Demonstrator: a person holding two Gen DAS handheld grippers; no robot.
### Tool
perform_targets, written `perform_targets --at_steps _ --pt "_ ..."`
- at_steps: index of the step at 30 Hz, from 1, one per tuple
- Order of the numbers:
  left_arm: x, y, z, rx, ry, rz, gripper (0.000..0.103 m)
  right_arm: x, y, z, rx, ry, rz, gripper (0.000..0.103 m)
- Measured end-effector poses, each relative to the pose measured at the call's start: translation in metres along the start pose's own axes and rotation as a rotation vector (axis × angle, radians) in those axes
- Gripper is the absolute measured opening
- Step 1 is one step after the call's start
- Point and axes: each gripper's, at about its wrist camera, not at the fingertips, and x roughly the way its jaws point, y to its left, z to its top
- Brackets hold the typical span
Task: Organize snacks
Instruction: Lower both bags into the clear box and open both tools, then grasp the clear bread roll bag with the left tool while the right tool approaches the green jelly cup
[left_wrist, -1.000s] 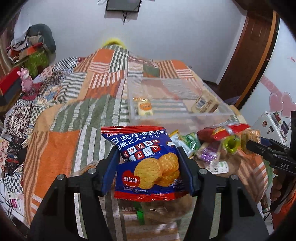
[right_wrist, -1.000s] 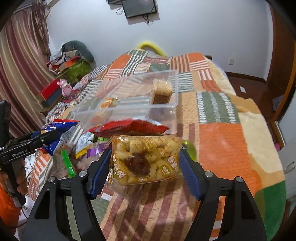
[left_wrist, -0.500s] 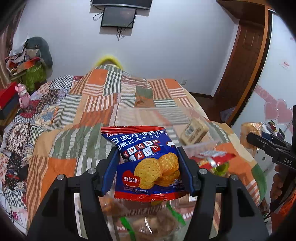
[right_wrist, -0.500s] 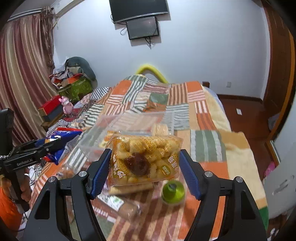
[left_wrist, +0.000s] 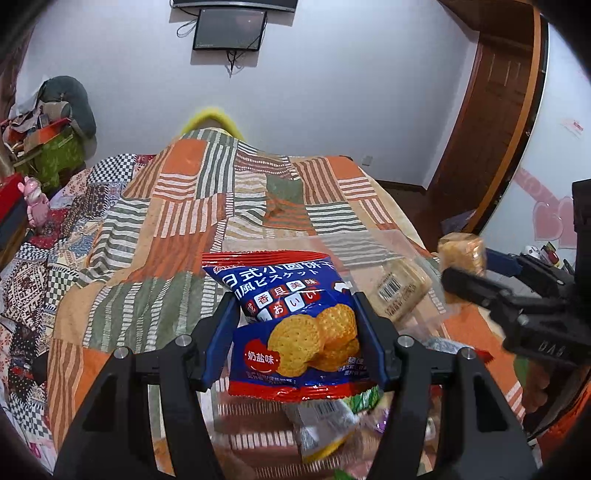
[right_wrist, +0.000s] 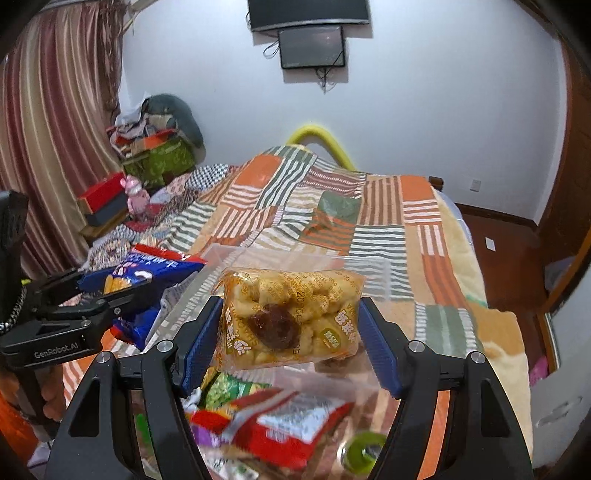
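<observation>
Placement into the clear plastic bin (right_wrist: 280, 258) looks like the step in hand, and both hands carry a load for it. The left tool (left_wrist: 293, 339) is clenched on a blue biscuit packet (left_wrist: 295, 332), its blue pads pressing the packet's two sides while the packet stands upright between them. The right tool (right_wrist: 290, 325) grips a yellow pastry packet (right_wrist: 291, 314) the same way, held flat and level across the jaws. Both packets hang in the air above the patchwork bed (left_wrist: 166, 221); the bin sits on the bed just beyond them, and at least one wrapped cake (left_wrist: 400, 284) already lies inside it. Loose snacks, among them a red-and-white packet (right_wrist: 284, 421) and a green-lidded cup (right_wrist: 364, 448), lie on the bed below the tools.

To do this well, each packet should probably travel over the near wall of the bin before it is lowered, since that wall is transparent and easy to misjudge. The two tools are near each other, so one packet going in ahead of the other would likely avoid a knock. The blue packet is slack and air-filled; a low release over a bare part of the bin floor would keep it from tipping onto the cake. The pastry packet looks fragile, so the grip should not tighten further.
</observation>
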Motion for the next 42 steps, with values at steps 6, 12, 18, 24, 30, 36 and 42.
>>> perform_targets --at_steps 6,12,18,24,30,36,42 --pt "0.028 0.001 0.008 0.009 0.035 0.019 0.061 0.031 0.002 0.005 -0.023 0.081 0.013 0.069" --pt "0.060 0.005 0.010 0.000 0.106 0.011 0.061 0.050 0.006 0.009 -0.094 0.175 0.029 0.069" --pt "0.079 0.007 0.009 -0.021 0.157 -0.011 0.061 0.063 0.008 0.010 -0.133 0.233 0.014 0.070" --pt "0.074 0.000 0.013 0.010 0.136 0.021 0.062 0.059 0.011 0.012 -0.154 0.225 0.028 0.071" --pt "0.051 0.001 0.014 0.022 0.109 0.024 0.064 0.041 0.009 0.013 -0.135 0.183 0.039 0.075" --pt "0.014 0.007 0.007 0.030 0.080 0.030 0.069 0.014 0.000 0.008 -0.102 0.138 0.041 0.076" --pt "-0.023 0.017 -0.012 0.054 0.068 0.076 0.071 -0.020 -0.013 -0.005 -0.067 0.088 0.004 0.077"
